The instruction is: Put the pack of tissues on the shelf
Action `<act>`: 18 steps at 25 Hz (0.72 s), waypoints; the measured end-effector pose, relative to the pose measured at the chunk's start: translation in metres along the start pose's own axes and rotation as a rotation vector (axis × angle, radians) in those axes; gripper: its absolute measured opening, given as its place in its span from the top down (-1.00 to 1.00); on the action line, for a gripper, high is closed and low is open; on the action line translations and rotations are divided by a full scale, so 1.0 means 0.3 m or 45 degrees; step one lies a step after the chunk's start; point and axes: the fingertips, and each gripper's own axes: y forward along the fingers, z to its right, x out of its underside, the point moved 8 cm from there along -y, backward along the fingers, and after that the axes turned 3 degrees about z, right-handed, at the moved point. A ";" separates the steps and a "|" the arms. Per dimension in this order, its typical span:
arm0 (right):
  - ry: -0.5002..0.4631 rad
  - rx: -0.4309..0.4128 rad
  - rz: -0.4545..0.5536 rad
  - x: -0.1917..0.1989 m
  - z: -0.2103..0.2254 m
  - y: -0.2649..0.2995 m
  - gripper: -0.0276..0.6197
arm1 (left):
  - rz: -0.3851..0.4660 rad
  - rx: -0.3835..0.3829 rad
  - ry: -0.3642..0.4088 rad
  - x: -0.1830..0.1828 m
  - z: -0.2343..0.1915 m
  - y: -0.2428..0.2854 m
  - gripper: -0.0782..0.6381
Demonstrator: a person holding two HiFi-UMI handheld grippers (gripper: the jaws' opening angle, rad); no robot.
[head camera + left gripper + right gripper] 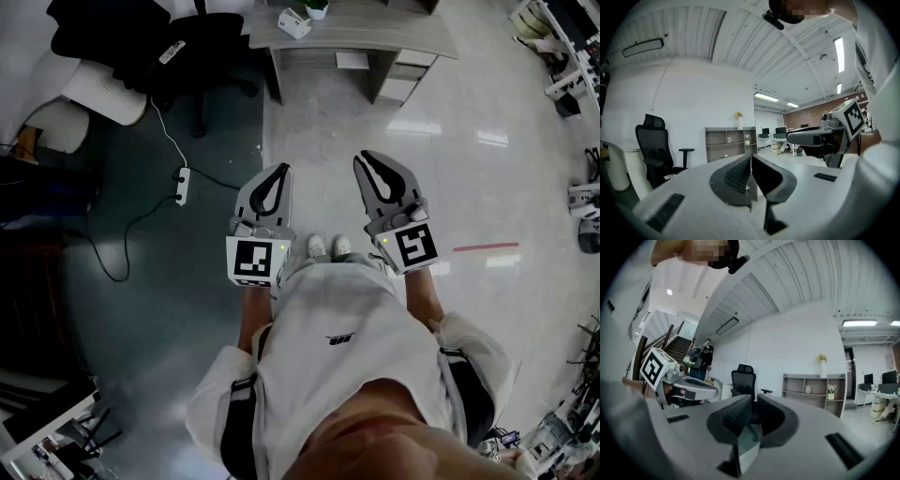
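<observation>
Left tongs (279,173) and right tongs (364,164) are riding clenched and empty, both pointing at the shelf (375,33) at 12 o'clock, likely because nothing's picked up yet.

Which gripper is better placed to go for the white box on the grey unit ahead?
Left, marginally: the left gripper lines up with the white box; the right gripper sits further aside. Both are empty.
</observation>
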 end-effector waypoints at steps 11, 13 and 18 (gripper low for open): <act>0.037 0.013 -0.070 0.037 0.001 0.042 0.82 | -0.013 0.003 0.005 0.018 -0.035 0.008 0.69; 0.038 0.020 -0.042 0.031 -0.004 0.066 0.82 | -0.017 0.012 0.002 0.026 -0.053 0.016 0.69; 0.043 0.036 0.015 0.030 -0.003 0.106 0.82 | -0.025 0.030 -0.003 0.047 -0.083 0.046 0.69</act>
